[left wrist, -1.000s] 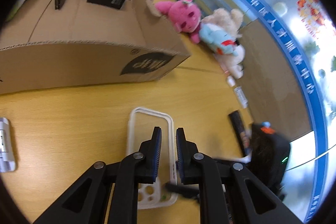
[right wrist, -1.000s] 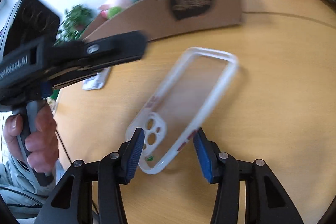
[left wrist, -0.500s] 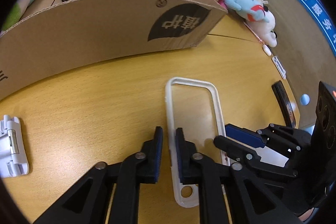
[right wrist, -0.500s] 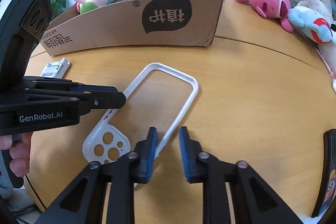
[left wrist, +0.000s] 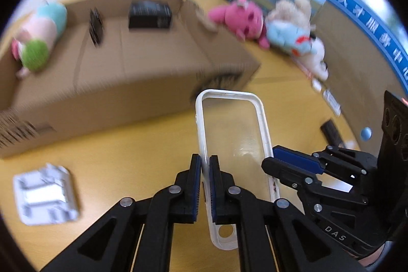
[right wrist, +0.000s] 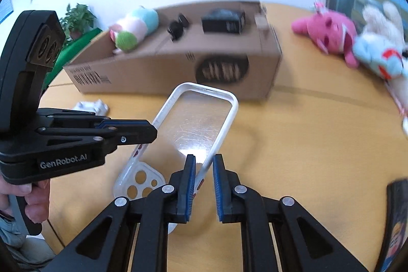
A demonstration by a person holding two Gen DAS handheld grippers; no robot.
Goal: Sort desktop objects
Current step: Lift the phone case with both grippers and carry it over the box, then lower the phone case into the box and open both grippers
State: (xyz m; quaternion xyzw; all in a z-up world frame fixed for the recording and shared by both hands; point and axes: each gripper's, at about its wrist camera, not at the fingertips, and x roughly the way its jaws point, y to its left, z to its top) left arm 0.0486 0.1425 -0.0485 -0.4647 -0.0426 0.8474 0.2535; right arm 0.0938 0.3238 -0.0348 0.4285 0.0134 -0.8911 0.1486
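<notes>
Two hand-held grippers lift a clear phone case [left wrist: 233, 134] above the wooden worktop [right wrist: 318, 134]. The left hand-held gripper [left wrist: 202, 170] pinches its left rim; the right hand-held gripper [right wrist: 204, 170] pinches the opposite rim, jaws nearly closed. Best to keep both grips level and move together toward the far cardboard box [right wrist: 178, 68].

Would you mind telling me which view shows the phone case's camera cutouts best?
The right wrist view: the phone case shows its round cutouts clearly at the near end. In the left wrist view, the left gripper hides most of that end of the case.
</notes>
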